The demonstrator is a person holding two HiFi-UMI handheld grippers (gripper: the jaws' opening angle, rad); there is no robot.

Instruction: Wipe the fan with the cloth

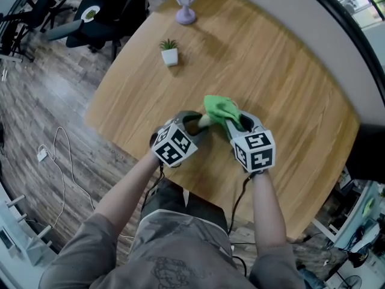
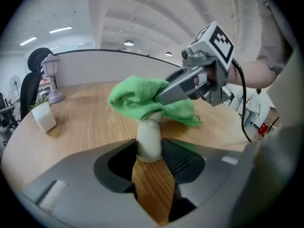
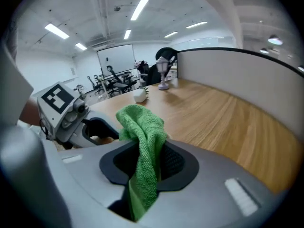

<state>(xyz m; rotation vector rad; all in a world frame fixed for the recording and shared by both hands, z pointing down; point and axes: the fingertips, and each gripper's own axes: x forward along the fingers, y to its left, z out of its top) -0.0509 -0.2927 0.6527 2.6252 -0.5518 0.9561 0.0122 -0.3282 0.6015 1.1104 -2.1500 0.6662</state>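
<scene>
White fan [image 2: 150, 139] clamped in left gripper [image 2: 151, 161]; cloth [image 3: 142, 127] in right gripper [image 3: 145, 167] drapes it.

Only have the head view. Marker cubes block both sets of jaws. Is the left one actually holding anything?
Observer: Yes. The left gripper view shows the left gripper shut on a white handle standing upright between its jaws.
Operator: Does the right one have the cloth pinched?
Observer: Yes. In the right gripper view the green cloth runs down between the jaws of the right gripper, clamped there.
Operator: Can you see the fan head?
Observer: No. In the left gripper view the cloth is draped over the handle's top and hides whatever is above it.
</scene>
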